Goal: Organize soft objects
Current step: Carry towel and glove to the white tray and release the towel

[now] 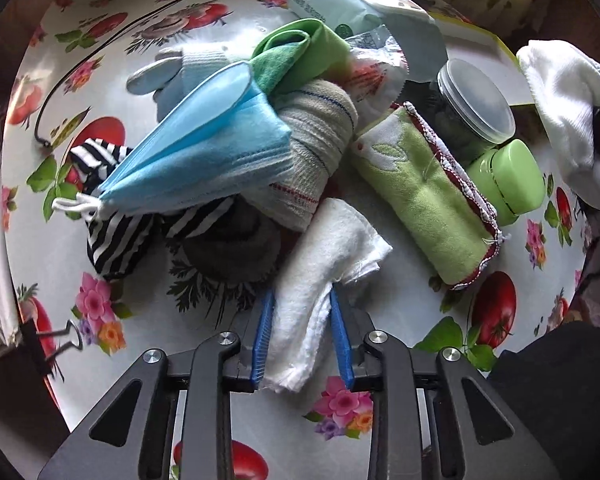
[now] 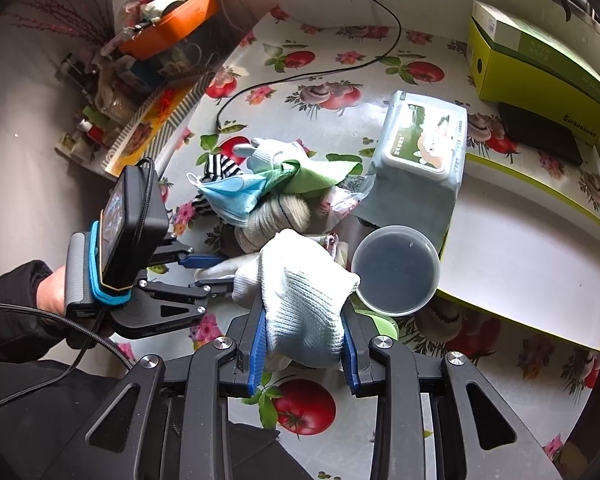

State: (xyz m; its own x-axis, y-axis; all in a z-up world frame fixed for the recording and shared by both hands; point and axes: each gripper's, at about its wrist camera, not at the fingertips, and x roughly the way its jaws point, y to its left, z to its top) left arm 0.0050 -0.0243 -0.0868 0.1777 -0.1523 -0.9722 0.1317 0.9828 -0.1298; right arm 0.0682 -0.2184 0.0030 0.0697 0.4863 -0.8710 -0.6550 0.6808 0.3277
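A pile of soft things lies on the flowered tablecloth (image 1: 400, 312): a blue face mask (image 1: 204, 148), a green cloth (image 1: 300, 52), a beige rolled sock (image 1: 316, 148), striped fabric (image 1: 116, 232), a dark grey cloth (image 1: 232, 248) and a green towel with red edging (image 1: 424, 200). My left gripper (image 1: 300, 296) is shut on a white cloth (image 1: 332, 240) at the pile's near edge, its blue pads pressing both sides. My right gripper (image 2: 303, 312) is shut on a white knit glove (image 2: 300, 280), held above the table just right of the pile. The left gripper (image 2: 216, 274) also shows in the right wrist view.
A wet wipes pack (image 2: 420, 136), a clear-lidded jar (image 2: 396, 276) and a green container (image 1: 504, 176) stand beside the pile. An open box lid with a white inside (image 2: 520, 240) lies at the right, a green box (image 2: 540, 64) behind it. A black cable (image 2: 300, 76) crosses the far table.
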